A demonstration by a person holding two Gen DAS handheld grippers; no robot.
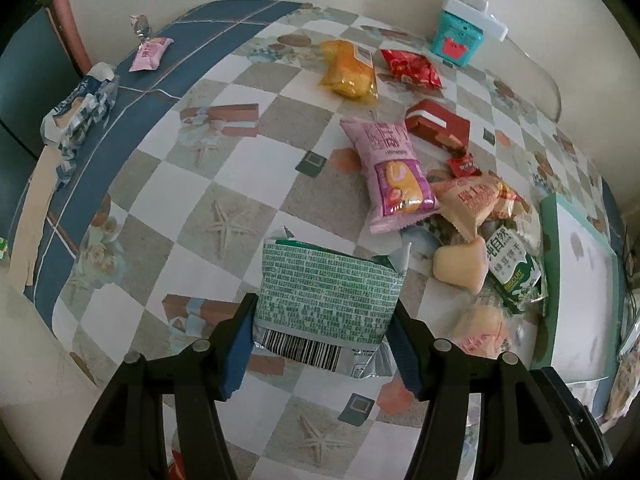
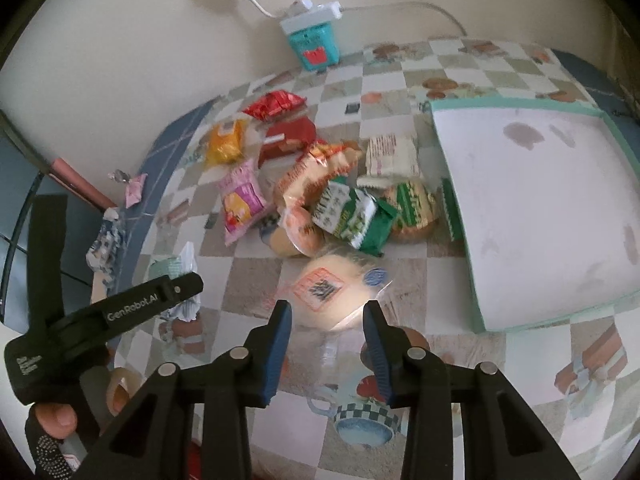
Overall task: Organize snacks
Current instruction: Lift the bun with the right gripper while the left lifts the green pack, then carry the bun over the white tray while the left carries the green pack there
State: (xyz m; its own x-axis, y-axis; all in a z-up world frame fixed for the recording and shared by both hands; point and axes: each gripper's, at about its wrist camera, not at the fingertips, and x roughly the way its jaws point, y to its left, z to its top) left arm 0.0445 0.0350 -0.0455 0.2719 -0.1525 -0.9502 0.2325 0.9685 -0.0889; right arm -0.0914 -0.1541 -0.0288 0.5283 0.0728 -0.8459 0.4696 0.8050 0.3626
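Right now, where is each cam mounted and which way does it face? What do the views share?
Left wrist: on the left gripper, looking along its fingers across the checkered table; the fingers flank a green-printed packet.
Right wrist: on the right gripper, facing the wall; open fingers near a pale bun; the left gripper and the person's hand show at lower left.
Shared: pink packet, teal box, white tray.
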